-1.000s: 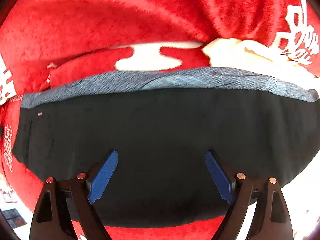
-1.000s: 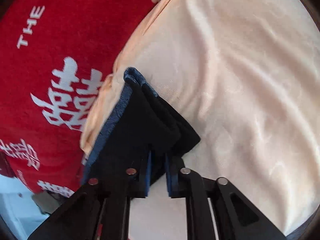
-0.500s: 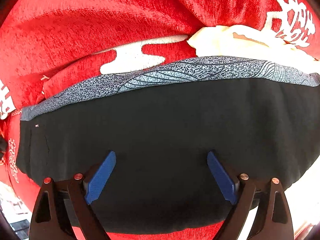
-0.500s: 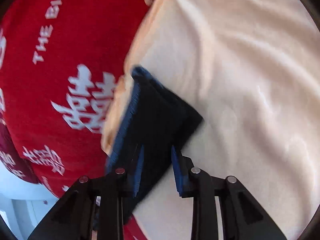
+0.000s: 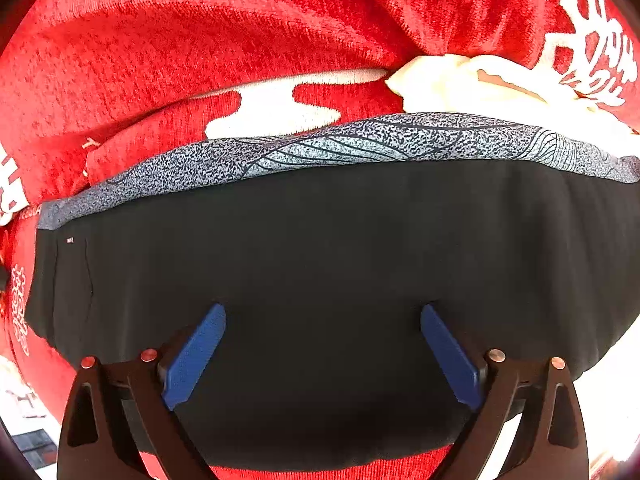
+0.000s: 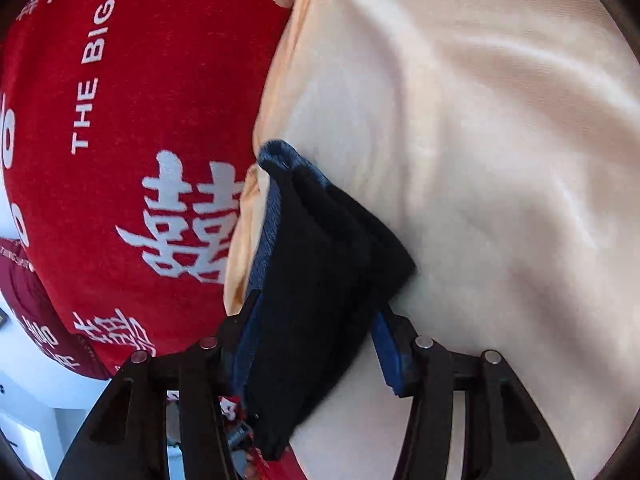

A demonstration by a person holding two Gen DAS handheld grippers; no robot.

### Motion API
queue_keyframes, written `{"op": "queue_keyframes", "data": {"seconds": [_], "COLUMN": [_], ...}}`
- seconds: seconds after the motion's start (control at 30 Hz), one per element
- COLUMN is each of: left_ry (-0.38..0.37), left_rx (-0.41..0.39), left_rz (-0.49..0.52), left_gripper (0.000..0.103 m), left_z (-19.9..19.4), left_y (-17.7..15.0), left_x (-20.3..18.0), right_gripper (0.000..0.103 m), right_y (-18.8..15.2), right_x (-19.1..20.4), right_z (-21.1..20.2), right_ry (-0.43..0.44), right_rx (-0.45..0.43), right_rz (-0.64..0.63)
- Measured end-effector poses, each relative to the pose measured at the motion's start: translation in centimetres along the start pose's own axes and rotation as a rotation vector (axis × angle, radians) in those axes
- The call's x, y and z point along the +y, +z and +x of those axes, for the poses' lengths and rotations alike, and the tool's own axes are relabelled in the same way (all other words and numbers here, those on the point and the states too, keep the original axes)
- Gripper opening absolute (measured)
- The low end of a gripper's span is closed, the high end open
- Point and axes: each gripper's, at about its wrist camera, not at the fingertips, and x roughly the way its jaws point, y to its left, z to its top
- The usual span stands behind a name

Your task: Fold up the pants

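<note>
The black stretch-fabric pants with a speckled grey patterned waistband lie spread flat on the red plush blanket with white woven characters, directly ahead of and beneath the left claw. That claw is spread wide, its blue pads hovering over the dark cloth with nothing between them. The grey waistband runs across the far side of the claw; a crumpled cream cloth sits beyond it, toward the claw's right.

In the right wrist view, a folded corner of the pants stands bunched between the right claw's fingers, against a pale cream satin sheet. The jaws look parted around the fabric rather than pinching it, though the cloth hides the left pad, so this is uncertain.

The step in hand seems to be setting down one folded end. Next, the right claw probably needs to draw clear without dragging the fold, while the left claw closes on a near edge to start the following fold.
</note>
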Motion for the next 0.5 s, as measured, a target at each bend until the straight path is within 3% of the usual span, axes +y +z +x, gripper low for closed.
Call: {"op": "queue_keyframes", "data": {"seconds": [0.03, 0.07, 0.1, 0.2, 0.27, 0.33, 0.4, 0.47, 0.5], "left_ry": [0.012, 0.013, 0.002, -0.007, 0.010, -0.030, -0.032, -0.030, -0.041], "left_rx": [0.011, 0.000, -0.029, -0.076, -0.010, -0.036, 0.002, -0.030, -0.061], "left_rz": [0.007, 0.012, 0.018, 0.075, 0.092, 0.024, -0.007, -0.028, -0.037], "left_gripper": [0.099, 0.099, 0.099, 0.099, 0.101, 0.103, 0.103, 0.103, 0.103], "left_z": [-0.4, -0.8, -1.4, -1.8, 0.7, 1.0, 0.6, -0.9, -1.7], "left_y": [0.3, 0.7, 1.3, 1.5, 0.9, 0.6, 0.9, 1.3, 1.8], "left_x": [0.0, 0.3, 0.0, -0.6, -0.9, 0.5, 1.5, 2.8, 3.4], "right_gripper": [0.049, 0.021, 0.015, 0.014, 0.014, 0.016, 0.026, 0.028, 0.034], "right_y": [0.3, 0.5, 0.7, 0.2, -0.6, -0.6, 0.1, 0.6, 0.5], "right_x": [0.4, 0.9, 1.6, 4.9, 6.4, 5.5, 3.2, 1.9, 2.2], "right_z": [0.4, 0.8, 0.9, -1.0, -2.2, -1.8, -0.2, -0.8, -1.6], "right_ry": [-0.018, -0.054, -0.088, -0.076, -0.091, -0.167, -0.360, -0.307, -0.337], "right_rx": [0.007, 0.019, 0.026, 0.011, 0.011, 0.025, 0.063, 0.037, 0.013], "right_rz": [0.000, -0.002, -0.014, -0.104, -0.171, -0.188, -0.201, -0.113, -0.090]}}
